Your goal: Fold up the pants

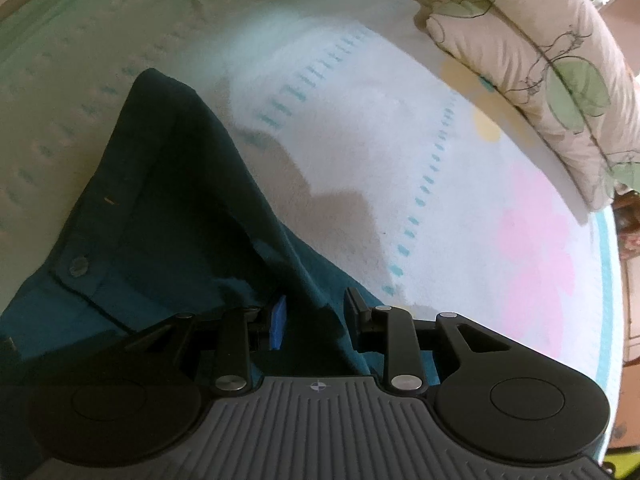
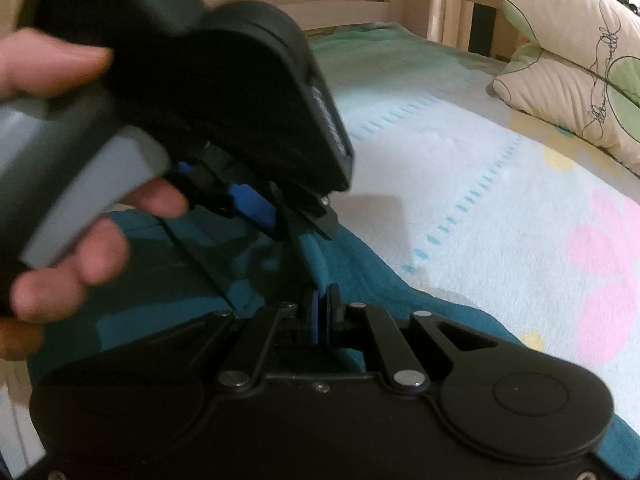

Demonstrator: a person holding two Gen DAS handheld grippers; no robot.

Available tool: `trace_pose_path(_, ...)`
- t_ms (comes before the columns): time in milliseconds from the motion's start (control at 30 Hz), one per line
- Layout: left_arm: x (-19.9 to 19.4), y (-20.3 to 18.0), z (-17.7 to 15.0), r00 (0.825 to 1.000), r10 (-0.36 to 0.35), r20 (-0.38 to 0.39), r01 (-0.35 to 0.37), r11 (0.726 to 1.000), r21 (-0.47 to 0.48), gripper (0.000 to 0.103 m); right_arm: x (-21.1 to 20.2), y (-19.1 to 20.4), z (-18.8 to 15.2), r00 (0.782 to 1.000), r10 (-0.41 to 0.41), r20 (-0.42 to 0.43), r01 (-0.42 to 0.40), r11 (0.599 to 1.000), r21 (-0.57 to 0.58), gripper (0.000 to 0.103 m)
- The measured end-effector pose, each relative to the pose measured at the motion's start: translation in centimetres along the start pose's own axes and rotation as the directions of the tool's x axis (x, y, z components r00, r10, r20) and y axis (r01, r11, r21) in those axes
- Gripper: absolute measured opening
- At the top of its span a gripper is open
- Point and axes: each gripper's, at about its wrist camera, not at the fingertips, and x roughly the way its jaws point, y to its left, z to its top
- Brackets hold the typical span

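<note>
Left wrist view: teal pants [image 1: 168, 208] lie rumpled on the bed [image 1: 360, 140], their buttoned waistband off to the left. The left tongs [image 1: 316, 316] stand wide, a raised ridge of cloth between their fingers, ungripped. If they close off-centre, only one layer may be caught.

Right wrist view: the right tongs [image 2: 322, 314] are pinched narrow on a pants fold just ahead. The left tongs hover just above; the two tools could collide, or the cloth could slip free.
</note>
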Motion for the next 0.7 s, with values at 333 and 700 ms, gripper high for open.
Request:
trace_pose_path(333, -7.6, -1.8, -3.1, 0.976, -0.020, 0.216, -0.017, 0.986, 0.167, 0.014, -6.0, 0.6, 0.1, 0.992, 0.005, 0.129, -0.008, 1.000, 0.023, 0.008)
trace_pose_path(700, -12.7, 5.5, -12.5, 0.989, 0.001, 0.150, -0.020, 0.992, 0.127, 0.014, -11.0, 6.0, -6.4, 0.989, 0.120, 0.088, -0.126, 0.989, 0.071, 0.010)
